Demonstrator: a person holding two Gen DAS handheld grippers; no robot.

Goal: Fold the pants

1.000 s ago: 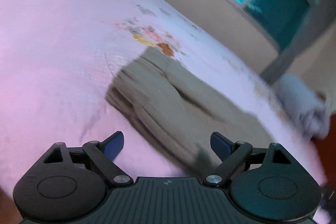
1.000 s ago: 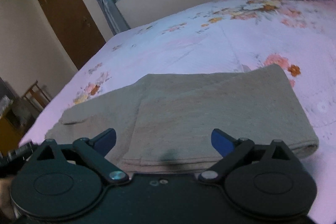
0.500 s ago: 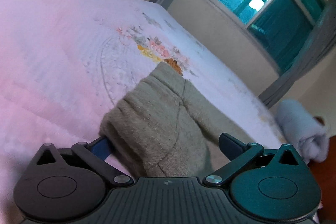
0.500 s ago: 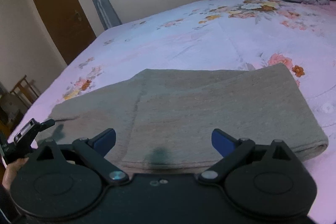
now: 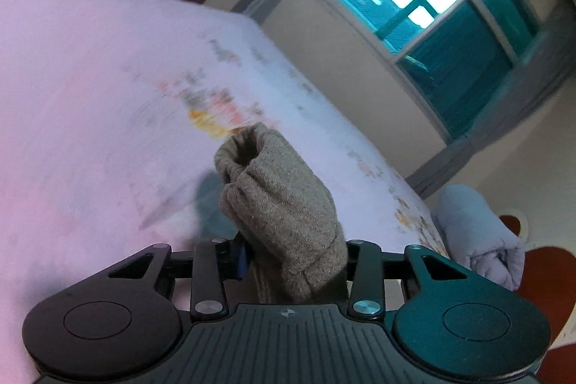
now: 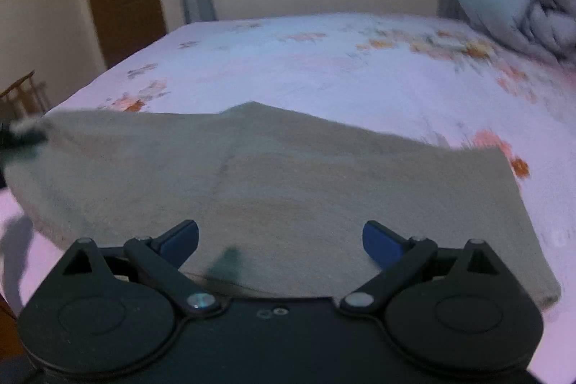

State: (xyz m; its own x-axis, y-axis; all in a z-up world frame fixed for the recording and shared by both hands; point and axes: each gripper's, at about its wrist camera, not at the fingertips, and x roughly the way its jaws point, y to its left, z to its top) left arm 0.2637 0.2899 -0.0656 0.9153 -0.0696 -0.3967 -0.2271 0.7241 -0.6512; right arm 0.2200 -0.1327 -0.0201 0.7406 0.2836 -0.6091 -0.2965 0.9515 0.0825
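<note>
One fold looks partly made: the soft grey-brown knit pants [image 6: 288,189] lie doubled on the pink floral bedsheet [image 6: 324,67], and a further fold seems left to do. Nearest, the left gripper [image 5: 293,258] is clamped on a bunched end of the pants, raised off the sheet. The right gripper [image 6: 280,240] hovers at the pants' near edge, jaws spread, holding nothing. Beyond the pants sits a rolled grey quilt [image 6: 518,9]. No containers are visible.

No text, label, brand or number is readable in either view.
</note>
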